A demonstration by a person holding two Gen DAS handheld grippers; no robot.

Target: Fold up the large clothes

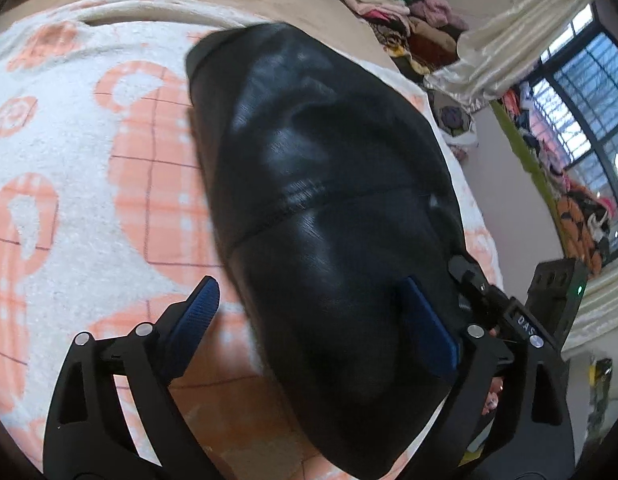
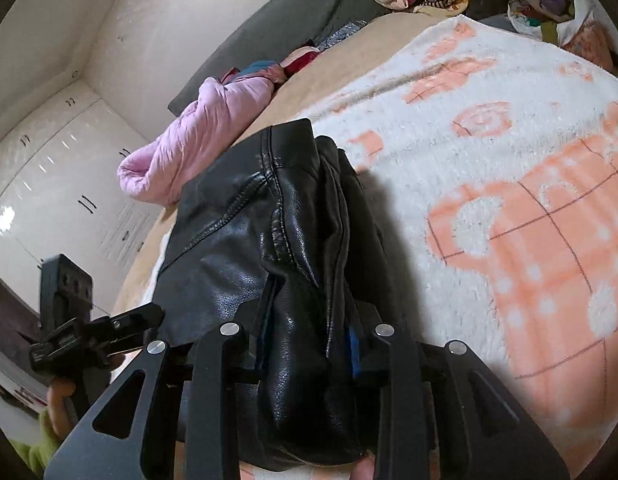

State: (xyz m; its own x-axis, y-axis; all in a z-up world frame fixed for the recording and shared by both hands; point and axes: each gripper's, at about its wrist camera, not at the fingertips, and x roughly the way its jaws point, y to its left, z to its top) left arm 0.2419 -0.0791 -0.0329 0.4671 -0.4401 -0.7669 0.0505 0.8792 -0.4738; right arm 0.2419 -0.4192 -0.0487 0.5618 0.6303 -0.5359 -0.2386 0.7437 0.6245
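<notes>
From the left wrist view, we see the left gripper [image 1: 313, 320] spread wide, its blue pads on either side of a black leather garment [image 1: 317, 184] without pressing it; the garment's long axis runs away from us across the white and orange blanket [image 1: 89, 184]. From the right wrist view, the right gripper [image 2: 309, 336] pinches a thick bunched fold of the same garment (pads mostly hidden by leather). We judge the right hand nearer and in control.

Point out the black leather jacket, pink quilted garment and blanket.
black leather jacket [image 2: 237, 248]: right wrist view, stitched panel.
pink quilted garment [image 2: 189, 140]: right wrist view, middle of the bundle.
blanket [image 1: 89, 200]: left wrist view, bare fleece left of jacket.
</notes>
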